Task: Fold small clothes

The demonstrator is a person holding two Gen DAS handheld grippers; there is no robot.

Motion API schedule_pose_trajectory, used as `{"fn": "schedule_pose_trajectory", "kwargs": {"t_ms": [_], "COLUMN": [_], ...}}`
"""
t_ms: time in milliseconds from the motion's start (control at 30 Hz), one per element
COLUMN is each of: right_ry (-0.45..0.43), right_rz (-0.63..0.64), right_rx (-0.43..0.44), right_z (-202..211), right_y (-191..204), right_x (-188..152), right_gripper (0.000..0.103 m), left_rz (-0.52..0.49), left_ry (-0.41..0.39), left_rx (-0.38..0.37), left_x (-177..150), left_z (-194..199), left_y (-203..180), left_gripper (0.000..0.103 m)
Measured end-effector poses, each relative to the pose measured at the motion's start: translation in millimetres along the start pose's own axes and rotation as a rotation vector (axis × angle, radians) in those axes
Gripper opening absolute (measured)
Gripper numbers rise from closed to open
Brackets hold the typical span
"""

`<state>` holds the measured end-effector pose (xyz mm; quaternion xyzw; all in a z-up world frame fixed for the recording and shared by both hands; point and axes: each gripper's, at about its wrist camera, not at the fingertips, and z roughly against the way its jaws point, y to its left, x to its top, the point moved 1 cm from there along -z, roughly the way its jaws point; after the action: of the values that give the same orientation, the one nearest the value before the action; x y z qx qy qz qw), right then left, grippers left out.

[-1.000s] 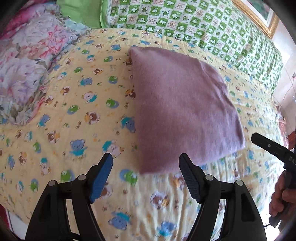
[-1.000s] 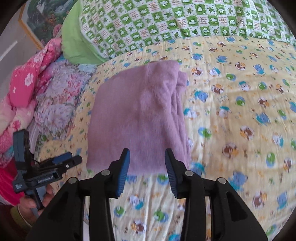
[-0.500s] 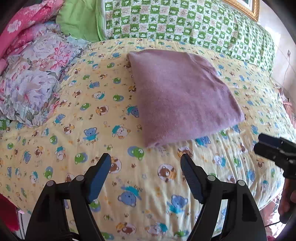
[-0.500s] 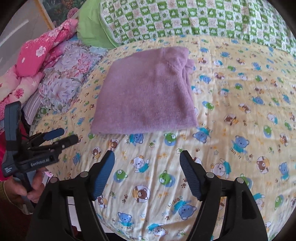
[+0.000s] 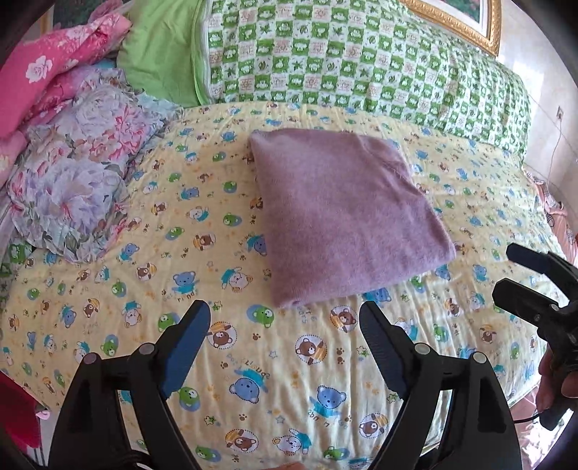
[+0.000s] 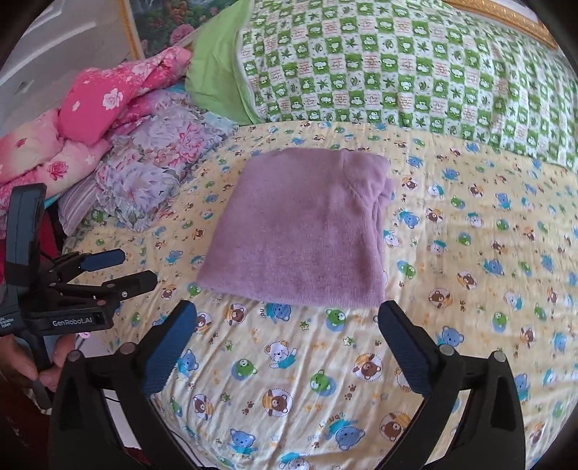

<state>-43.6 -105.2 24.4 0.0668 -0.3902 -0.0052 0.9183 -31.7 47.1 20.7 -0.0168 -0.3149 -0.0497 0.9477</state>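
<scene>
A purple garment lies folded into a flat rectangle on the yellow bear-print bedsheet; it also shows in the right wrist view. My left gripper is open and empty, held back from the garment's near edge. My right gripper is open and empty, also short of the near edge. Each gripper shows in the other's view: the right one at the right edge, the left one at the left edge.
A green checked pillow lies along the head of the bed. Pink and floral quilts are piled at the left. A gold picture frame hangs behind. The bed's front edge is near the grippers.
Both grippers have pulled back from the folded garment toward the bed's front edge. The right gripper's jaws have widened from nearly closed to fully open.
</scene>
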Motion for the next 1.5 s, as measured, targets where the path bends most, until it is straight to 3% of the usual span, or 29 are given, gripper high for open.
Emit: {"fn": "schedule_pose_trajectory", "kwargs": {"t_ms": [433,1500], "right_ry": [0.062,0.027], "right_rz": [-0.016,-0.004], "right_rx": [-0.011,0.004], "right_z": [-35.4,-61.2], "right_y": [-9.5,-11.2], "right_x": [-10.3,-3.8], "right_gripper": [0.101,0.101], "left_rz": [-0.04,-0.032], "left_ry": [0.028,0.001], "left_rx": [0.05,0.082], "left_x": [-7.8,-3.4], "left_z": [-33.3,-53.2], "left_y": [-7.1,-6.8], "left_gripper": [0.085,0.085]}}
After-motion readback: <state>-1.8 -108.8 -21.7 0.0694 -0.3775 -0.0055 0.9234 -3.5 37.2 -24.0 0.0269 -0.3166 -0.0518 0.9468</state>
